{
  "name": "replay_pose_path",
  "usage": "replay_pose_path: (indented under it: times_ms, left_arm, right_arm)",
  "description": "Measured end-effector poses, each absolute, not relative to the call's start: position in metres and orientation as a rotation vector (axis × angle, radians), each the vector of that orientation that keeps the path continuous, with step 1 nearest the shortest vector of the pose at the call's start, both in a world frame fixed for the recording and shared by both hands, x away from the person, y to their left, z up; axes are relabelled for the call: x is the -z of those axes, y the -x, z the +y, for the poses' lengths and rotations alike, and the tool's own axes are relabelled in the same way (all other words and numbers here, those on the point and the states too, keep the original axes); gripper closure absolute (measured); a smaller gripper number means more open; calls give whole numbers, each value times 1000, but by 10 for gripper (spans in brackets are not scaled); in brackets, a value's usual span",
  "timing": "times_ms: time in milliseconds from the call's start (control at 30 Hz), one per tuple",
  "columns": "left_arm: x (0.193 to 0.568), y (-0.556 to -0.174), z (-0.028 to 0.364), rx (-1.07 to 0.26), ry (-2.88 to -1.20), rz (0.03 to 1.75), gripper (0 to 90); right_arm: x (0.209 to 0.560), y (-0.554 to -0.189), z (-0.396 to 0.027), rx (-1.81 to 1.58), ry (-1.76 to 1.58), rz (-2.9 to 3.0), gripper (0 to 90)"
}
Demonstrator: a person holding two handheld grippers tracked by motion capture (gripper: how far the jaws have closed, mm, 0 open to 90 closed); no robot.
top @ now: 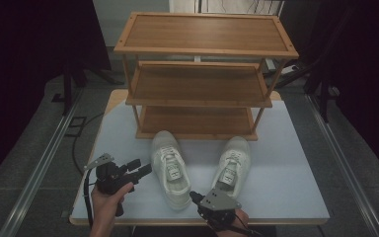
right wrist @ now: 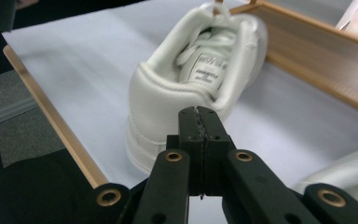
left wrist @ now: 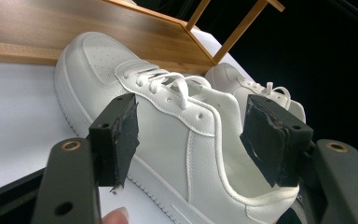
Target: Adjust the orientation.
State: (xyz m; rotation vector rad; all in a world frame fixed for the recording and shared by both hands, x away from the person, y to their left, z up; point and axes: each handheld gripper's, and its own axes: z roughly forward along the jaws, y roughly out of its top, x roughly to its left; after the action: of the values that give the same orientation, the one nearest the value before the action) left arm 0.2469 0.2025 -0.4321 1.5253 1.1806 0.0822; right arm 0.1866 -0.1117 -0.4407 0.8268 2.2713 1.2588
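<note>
Stood before a three-tier wooden shoe rack (top: 197,84) on the table (top: 296,168): two white sneakers, left sneaker (top: 170,168) and right sneaker (top: 233,165), likely light, soft-collared, best pinched at the heel rim; left gripper (left wrist: 196,135) spread wide, right gripper (right wrist: 199,116) pressed together, empty.

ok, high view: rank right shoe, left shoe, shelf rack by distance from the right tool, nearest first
1. Right shoe: heel just ahead of the right tool, which is shut and empty.
2. Left shoe: close to its left; heel nearly as near, so only narrowly second.
3. Shelf rack: at the table's far side, behind both shoes.
</note>
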Motion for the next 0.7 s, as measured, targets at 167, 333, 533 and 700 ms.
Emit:
replay_pose_path:
  times_ms: [167,333,533,700]
  left_arm:
    - [434,-247,203,-81,-1525,1185,357]
    - [435,-247,201,-76,-1527,1188,357]
    - [433,-246,200,-73,-1532,1174,357]
    - [433,-246,203,-73,-1521,1176,357]
  right_arm:
    - [451,-186,-103,-1180,-850,2231,899]
    - [457,-188,-102,-1139,-863,2232,900]
    - [460,-188,-98,-1105,-870,2200,900]
    - [460,-185,-91,-1107,-844,2207,900]
